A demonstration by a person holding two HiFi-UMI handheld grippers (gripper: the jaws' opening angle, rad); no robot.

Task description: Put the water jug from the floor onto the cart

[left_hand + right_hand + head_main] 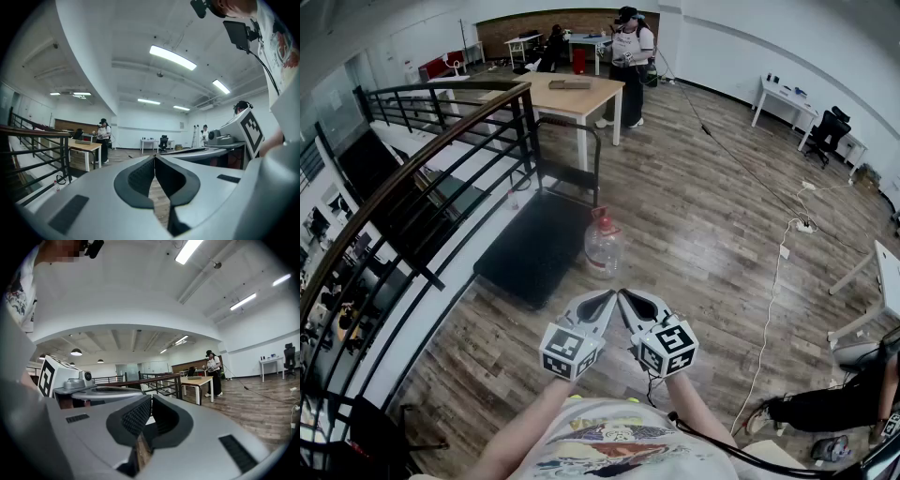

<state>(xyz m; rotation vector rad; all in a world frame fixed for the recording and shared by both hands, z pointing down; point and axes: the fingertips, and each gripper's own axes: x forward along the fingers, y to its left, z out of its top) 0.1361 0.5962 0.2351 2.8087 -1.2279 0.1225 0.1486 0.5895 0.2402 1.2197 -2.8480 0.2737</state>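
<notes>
I am holding my left gripper (pixel 606 299) and right gripper (pixel 630 299) side by side with the tips almost meeting. Each has its jaws pressed together on nothing. The water jug (pixel 604 247) is standing upright on the wood-plank floor (pixel 703 234), just beside the right edge of the platform cart (pixel 530 248) and straight ahead of both tips, its long axis running vertical. Neither hand is sitting clearly nearer, though I am judging the left a shade closer. The jug is showing a clear, rounded plastic body and a red cap; the cart's deck is lying flat, black and matte.
</notes>
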